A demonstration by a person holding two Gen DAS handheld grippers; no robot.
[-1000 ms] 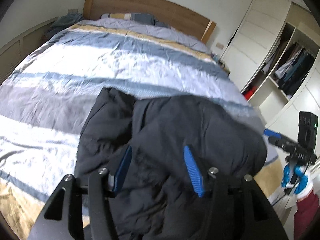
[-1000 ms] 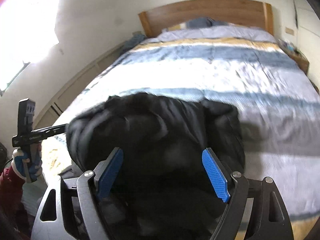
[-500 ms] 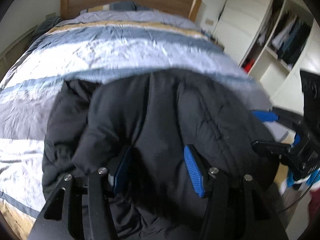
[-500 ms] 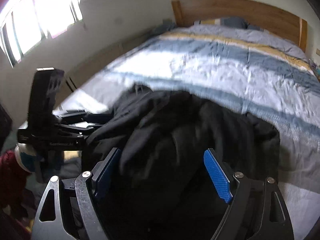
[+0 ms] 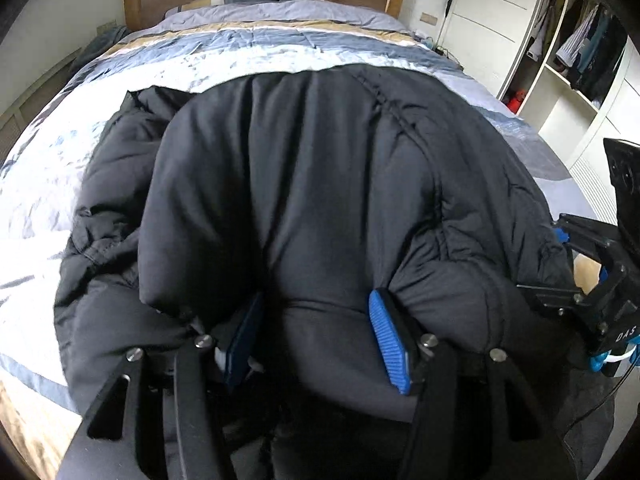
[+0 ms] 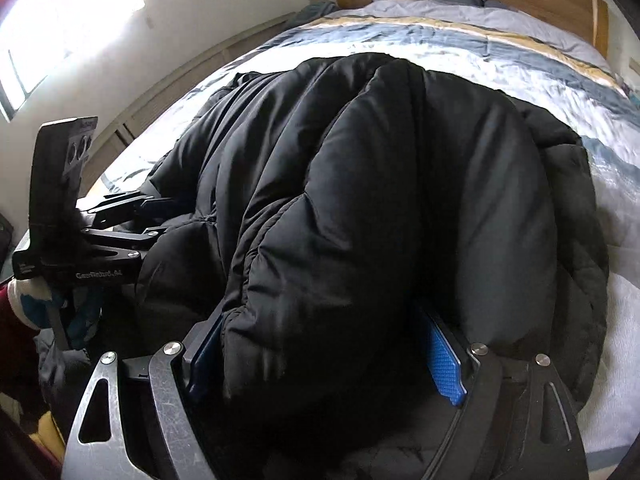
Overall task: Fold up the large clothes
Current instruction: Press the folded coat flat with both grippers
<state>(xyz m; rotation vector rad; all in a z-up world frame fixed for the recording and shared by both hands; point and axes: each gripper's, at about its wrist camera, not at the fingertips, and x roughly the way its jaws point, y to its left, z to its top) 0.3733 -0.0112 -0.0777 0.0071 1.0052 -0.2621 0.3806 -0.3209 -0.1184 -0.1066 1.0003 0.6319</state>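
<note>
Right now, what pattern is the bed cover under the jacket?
The bed cover has broad stripes of white, blue-grey and tan under the black jacket; clearest in the left wrist view.

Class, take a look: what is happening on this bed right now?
A person is folding a black puffer jacket on a striped bed, with a handheld gripper in each hand. The left gripper and the right gripper each have a thick fold of the jacket bunched between their blue pads. The jacket's near part is doubled over the rest, so the fold is under way, not finished.
</note>
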